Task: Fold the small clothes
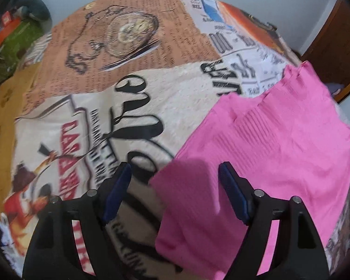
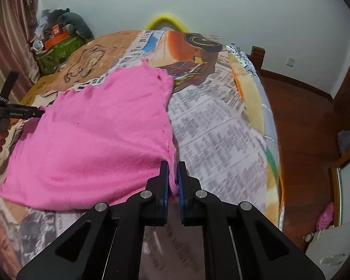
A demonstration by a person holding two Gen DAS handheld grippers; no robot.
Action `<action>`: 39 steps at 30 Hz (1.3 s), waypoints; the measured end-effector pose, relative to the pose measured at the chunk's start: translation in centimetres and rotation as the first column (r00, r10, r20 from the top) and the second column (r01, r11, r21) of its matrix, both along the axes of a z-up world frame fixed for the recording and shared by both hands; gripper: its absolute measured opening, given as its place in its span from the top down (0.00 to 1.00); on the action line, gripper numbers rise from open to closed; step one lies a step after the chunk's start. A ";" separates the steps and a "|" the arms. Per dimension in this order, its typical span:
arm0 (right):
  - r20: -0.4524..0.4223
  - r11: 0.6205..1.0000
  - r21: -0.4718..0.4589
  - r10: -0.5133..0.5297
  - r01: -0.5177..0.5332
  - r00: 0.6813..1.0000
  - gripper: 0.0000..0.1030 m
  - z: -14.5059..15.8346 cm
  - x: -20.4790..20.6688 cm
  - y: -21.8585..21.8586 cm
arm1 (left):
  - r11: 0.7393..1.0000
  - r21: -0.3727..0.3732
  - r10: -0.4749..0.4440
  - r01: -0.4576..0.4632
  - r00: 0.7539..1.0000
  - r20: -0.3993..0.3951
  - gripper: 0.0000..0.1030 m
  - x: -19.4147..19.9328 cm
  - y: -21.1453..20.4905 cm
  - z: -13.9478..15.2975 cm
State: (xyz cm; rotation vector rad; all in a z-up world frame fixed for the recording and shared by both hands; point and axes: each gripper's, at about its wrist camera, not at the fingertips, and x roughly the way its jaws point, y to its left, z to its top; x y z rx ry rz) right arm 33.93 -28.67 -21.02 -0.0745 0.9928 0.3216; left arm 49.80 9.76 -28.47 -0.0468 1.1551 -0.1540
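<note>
One pink top (image 2: 93,135) corner pinched by right gripper (image 2: 173,179); left gripper (image 1: 175,186) agape.

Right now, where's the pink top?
The pink top lies spread on the printed bedspread, centre-left in the right wrist view, its near corner pinched by the right gripper. The open left gripper hovers at its left edge.

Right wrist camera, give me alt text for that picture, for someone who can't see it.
The right gripper is shut on the near corner of a pink knit garment, which lies spread over a bed cover printed like newspaper pages. At the left edge the left gripper reaches the garment's far side. Behind are a white wall and a cluttered corner.
</note>
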 end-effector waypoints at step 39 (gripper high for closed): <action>-0.078 0.972 0.119 0.214 -0.204 0.974 0.52 2.0 -10.0 8.9 | 0.997 -0.069 0.022 -0.028 0.996 -0.089 0.90 -22.3 -2.6 2.5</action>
